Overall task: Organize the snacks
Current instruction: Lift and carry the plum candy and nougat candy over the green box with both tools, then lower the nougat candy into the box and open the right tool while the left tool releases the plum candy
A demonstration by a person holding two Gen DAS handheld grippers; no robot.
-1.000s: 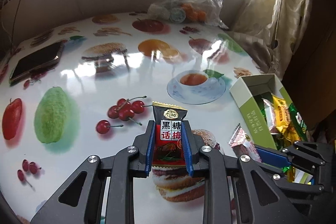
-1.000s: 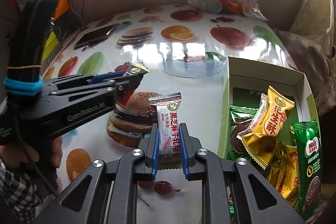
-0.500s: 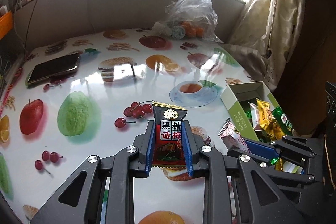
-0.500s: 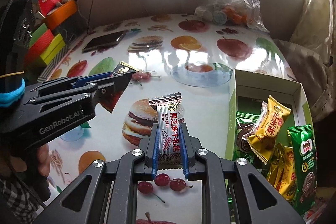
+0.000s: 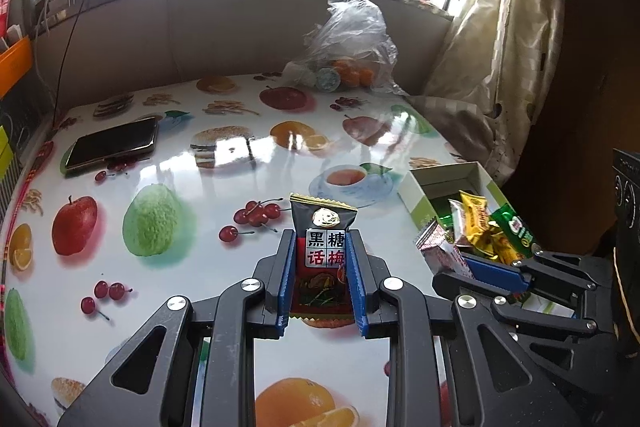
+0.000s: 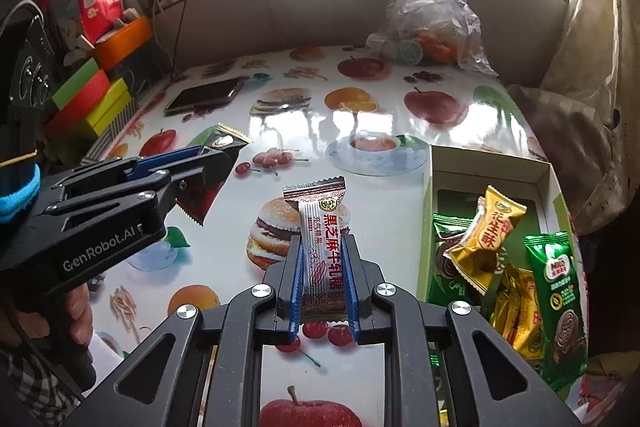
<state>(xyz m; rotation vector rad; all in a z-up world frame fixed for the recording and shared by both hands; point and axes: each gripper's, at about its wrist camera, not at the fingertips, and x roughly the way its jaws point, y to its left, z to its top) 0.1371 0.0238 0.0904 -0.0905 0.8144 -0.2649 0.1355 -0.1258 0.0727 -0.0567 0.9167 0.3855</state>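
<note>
Fingers (image 5: 285, 269) of two grippers pinch one candy (image 5: 322, 259) each.

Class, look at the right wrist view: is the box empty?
No: the box holds several wrapped snacks, among them a yellow packet and a green one.

The dark candy packet (image 5: 323, 259) reads 黑糖话梅; the white candy wrapper (image 6: 325, 255) reads 黑芝麻牛轧糖. The left gripper (image 6: 208, 163) bears "GenRobot.AI" (on its side); the yellow packet (image 6: 490, 239) 花生酥; the green packet (image 6: 558, 303) "MILO".
</note>
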